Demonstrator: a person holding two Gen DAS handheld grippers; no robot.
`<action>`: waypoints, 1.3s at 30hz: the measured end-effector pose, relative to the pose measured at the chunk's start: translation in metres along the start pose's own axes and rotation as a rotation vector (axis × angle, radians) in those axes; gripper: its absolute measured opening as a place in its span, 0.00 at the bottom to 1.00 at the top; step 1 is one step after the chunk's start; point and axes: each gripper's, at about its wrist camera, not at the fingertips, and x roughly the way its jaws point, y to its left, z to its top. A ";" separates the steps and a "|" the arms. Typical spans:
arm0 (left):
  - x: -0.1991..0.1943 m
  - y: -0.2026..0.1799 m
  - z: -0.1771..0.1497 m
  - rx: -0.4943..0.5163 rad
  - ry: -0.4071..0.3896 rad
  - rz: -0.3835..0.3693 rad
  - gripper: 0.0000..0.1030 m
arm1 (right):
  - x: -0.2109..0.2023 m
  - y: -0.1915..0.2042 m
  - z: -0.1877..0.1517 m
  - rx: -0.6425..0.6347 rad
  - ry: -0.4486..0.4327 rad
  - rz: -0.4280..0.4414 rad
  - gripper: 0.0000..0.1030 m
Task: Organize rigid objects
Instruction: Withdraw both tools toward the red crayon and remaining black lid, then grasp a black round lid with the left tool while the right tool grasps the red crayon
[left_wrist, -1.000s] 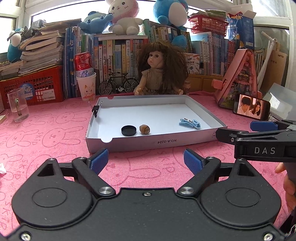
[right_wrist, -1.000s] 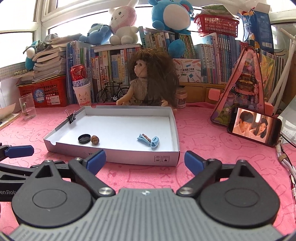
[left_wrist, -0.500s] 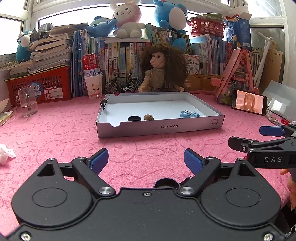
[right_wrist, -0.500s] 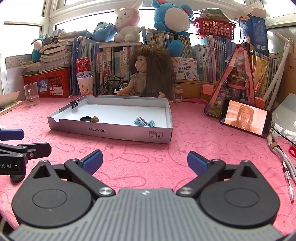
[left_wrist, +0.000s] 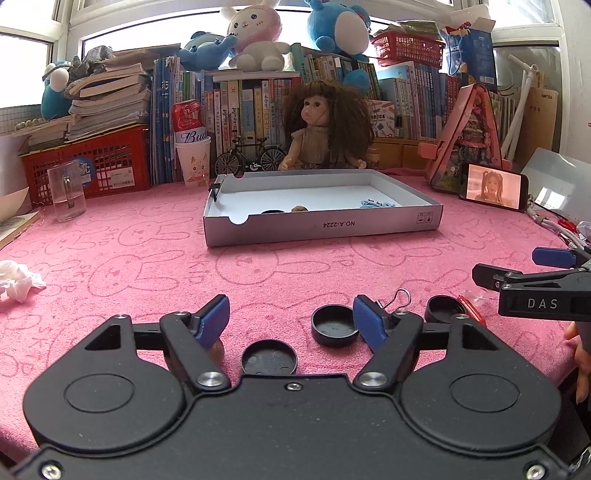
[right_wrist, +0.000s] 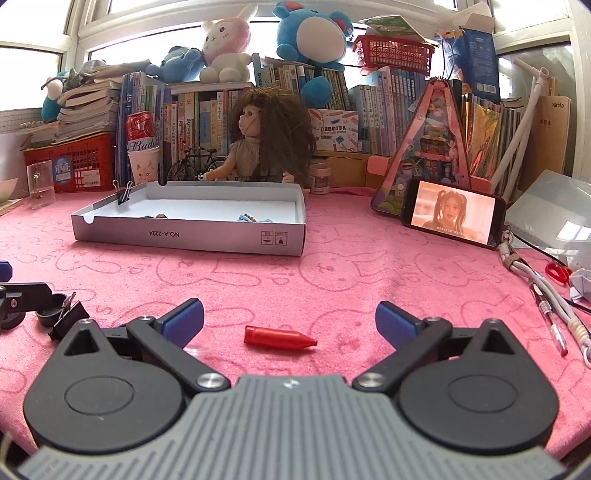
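Observation:
A shallow white box (left_wrist: 321, 223) stands on the pink cloth; it also shows in the right wrist view (right_wrist: 192, 234). It holds a black cap, a nut and a blue hair clip (left_wrist: 376, 203). My left gripper (left_wrist: 290, 319) is open low over the cloth. A black cap (left_wrist: 269, 358) lies between its fingers, another black cap (left_wrist: 334, 325) by its right finger, with a binder clip (left_wrist: 400, 297) and a third cap (left_wrist: 443, 308) beyond. My right gripper (right_wrist: 288, 319) is open with a red crayon-like piece (right_wrist: 279, 336) lying between its fingers.
A doll (left_wrist: 325, 129), books, a red basket (left_wrist: 88, 162), a glass mug (left_wrist: 68, 192) and a cup with a can stand at the back. A phone (right_wrist: 452, 212) leans at right, with cables and a pen (right_wrist: 550, 321). Crumpled tissue (left_wrist: 16, 280) lies left.
Both grippers have pulled back from the box and dropped low towards the near edge, bringing loose caps, a binder clip and the red piece into view. Both stay open.

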 end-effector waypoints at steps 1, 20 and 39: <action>-0.002 0.001 -0.001 -0.002 -0.002 0.002 0.63 | 0.000 -0.001 -0.002 0.009 0.007 -0.003 1.00; -0.020 0.004 -0.021 -0.044 0.050 0.033 0.44 | -0.002 0.003 -0.005 0.040 0.005 -0.029 0.78; -0.005 0.005 -0.016 -0.052 0.035 0.068 0.29 | 0.001 0.012 -0.005 0.040 0.028 -0.041 0.48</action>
